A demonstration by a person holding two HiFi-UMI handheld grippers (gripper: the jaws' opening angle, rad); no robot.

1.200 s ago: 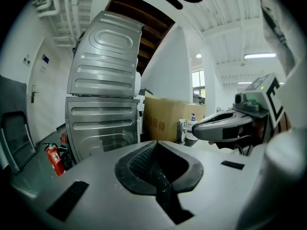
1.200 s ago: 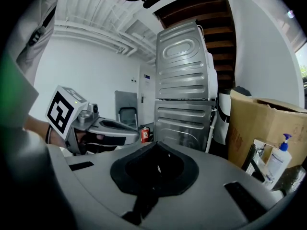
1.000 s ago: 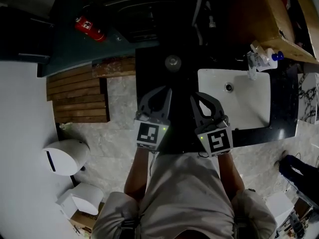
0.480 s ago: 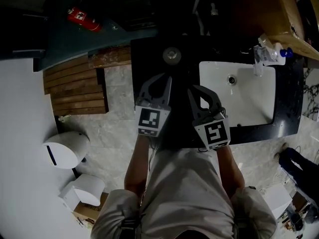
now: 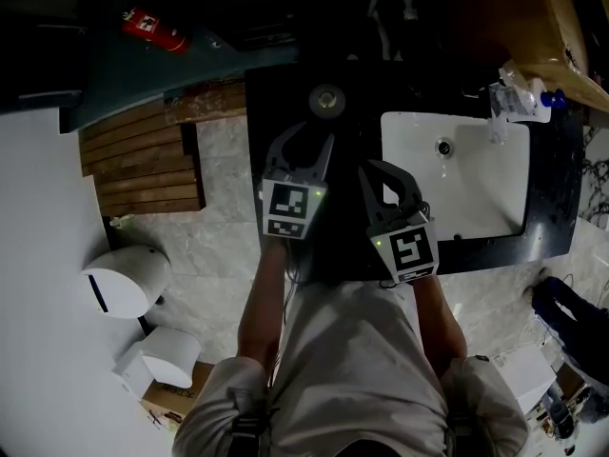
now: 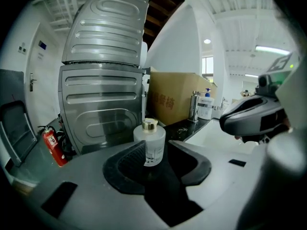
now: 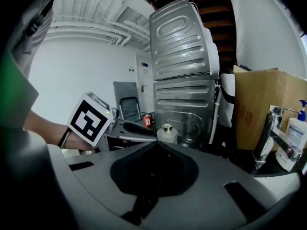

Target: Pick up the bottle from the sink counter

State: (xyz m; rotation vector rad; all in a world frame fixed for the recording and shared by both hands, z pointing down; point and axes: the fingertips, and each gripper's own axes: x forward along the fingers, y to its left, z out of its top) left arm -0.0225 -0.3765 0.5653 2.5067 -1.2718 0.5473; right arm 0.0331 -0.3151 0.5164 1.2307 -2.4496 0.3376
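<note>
**Left tool lines up on the bottle**

Both tools have dropped toward the bench since the earlier frame, and the left tool has closed most of its gap to the bottle. Its jaws have just been opening and now stand apart. The bottle shows framed in the gap, but no pad presses on it, so it's released and empty.

The bottle stands upright on the dark bench, gold cap on top, left of the white sink. From the left tool it lies straight ahead on the far side, just beyond the tips and in line with the opening. Its long axis runs vertical, square across the jaws.

The right tool is clenched, tips meeting on nothing. From there the bottle sits farther off and to the left. So the left hand is plainly the nearer. The coming move looks like a short push forward to bring the glass between the pads.
</note>
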